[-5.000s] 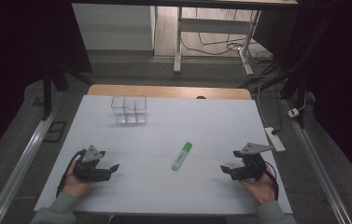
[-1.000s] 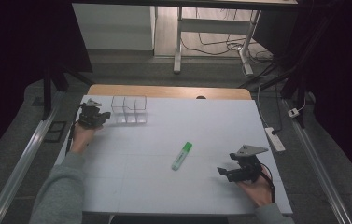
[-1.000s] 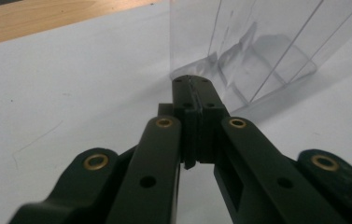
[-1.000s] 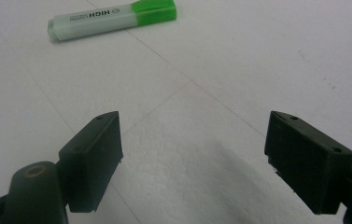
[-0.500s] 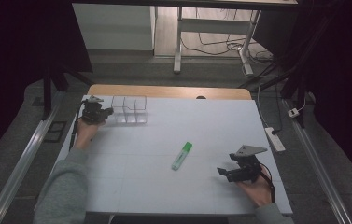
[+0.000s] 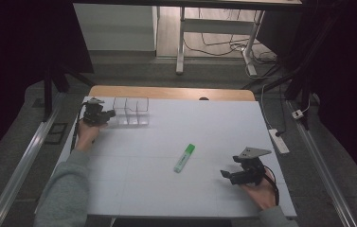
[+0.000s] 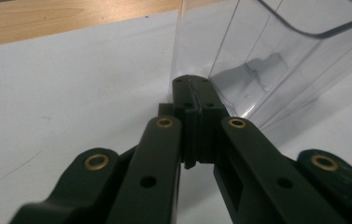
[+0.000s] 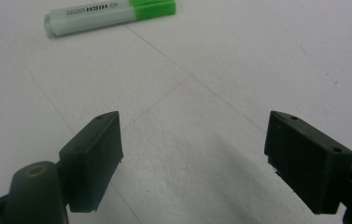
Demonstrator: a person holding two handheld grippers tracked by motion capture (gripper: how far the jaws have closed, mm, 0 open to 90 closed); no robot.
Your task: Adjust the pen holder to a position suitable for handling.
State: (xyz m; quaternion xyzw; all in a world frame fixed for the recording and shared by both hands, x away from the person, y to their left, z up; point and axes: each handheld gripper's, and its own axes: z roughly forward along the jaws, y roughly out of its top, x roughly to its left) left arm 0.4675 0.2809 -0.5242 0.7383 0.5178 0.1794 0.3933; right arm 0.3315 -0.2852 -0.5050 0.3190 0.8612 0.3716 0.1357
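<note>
Left gripper [image 6: 105, 115]: jaws pressed together with nothing between them, tips against the box's left wall, at the table's far left.
Box [image 6: 131, 111]: clear plastic with dividers, standing on the white table [image 6: 214, 123] near its far edge.
Right gripper [image 6: 224, 174]: jaws wide apart and empty, well away from the box at the near right.
Highlighter [image 6: 184, 158]: green, lying flat, between box and right gripper.
</note>
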